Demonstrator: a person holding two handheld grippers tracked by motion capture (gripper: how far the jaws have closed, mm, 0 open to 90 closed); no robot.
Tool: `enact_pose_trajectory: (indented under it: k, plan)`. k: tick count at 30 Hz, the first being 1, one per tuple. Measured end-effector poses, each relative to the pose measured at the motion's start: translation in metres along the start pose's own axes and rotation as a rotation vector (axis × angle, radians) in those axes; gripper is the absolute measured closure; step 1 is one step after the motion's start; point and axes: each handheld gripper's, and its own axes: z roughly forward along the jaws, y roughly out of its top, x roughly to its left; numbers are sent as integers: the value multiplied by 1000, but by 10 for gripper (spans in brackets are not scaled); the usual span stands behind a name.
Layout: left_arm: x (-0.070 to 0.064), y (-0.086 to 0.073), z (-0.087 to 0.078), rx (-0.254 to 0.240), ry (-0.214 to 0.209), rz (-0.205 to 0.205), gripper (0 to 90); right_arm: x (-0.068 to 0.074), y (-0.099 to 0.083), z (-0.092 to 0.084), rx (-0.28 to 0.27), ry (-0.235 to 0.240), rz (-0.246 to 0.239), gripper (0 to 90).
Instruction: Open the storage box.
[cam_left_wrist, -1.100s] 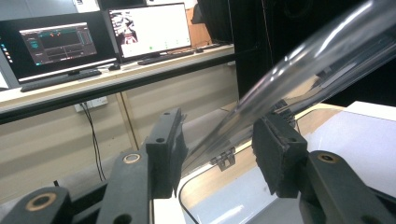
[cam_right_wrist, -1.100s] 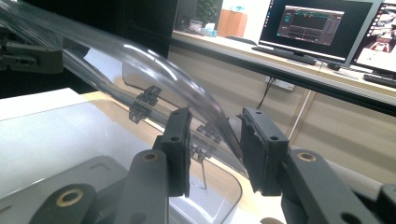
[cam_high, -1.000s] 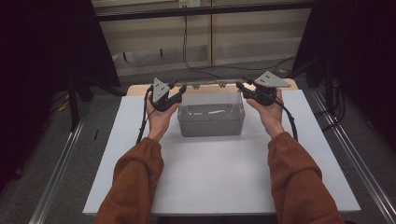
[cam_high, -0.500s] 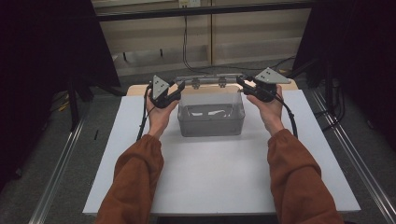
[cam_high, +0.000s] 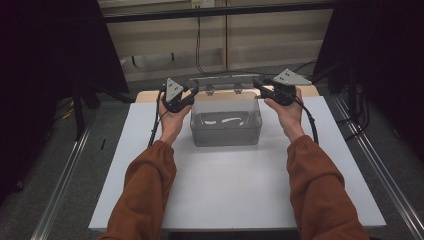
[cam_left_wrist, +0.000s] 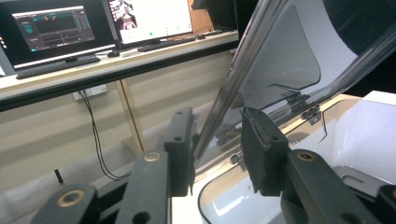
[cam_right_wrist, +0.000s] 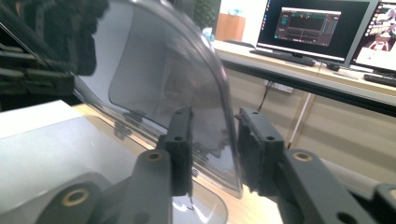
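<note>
A clear plastic box (cam_high: 226, 130) stands at the back middle of the white table top (cam_high: 225, 195). Its hinged clear lid (cam_high: 225, 81) is swung up and stands near upright over the rear edge. My left gripper (cam_high: 192, 90) holds the lid's left end and my right gripper (cam_high: 257, 85) its right end. In the left gripper view the lid (cam_left_wrist: 280, 65) runs between the jaws of my left gripper (cam_left_wrist: 217, 149). In the right gripper view the lid's rim (cam_right_wrist: 159, 70) sits between the jaws of my right gripper (cam_right_wrist: 215, 149). Something pale lies inside the box.
Metal rails (cam_high: 60, 195) run along both sides of the table. Behind it stands a wooden desk (cam_left_wrist: 70, 116) with monitors (cam_left_wrist: 51, 25) and hanging cables. Monitors (cam_right_wrist: 313, 28) also appear in the right gripper view.
Both grippers have risen and moved back with the lid, which has swung up from low on the box to near upright.
</note>
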Motion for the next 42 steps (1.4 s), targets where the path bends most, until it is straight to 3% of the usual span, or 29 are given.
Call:
enact_pose_trajectory:
  k: [7,18,32,42]
  plan:
    - [2,2,0,9,-8,9,675,-3,-12,14,22,-10,12,584]
    - [3,4,2,19,-7,-6,676,-11,-24,25,45,-10,40,576]
    - [9,7,8,18,-6,-28,692,-15,-38,44,63,1,66,646]
    - [12,4,14,22,0,-53,709,-19,-38,47,59,2,77,682]
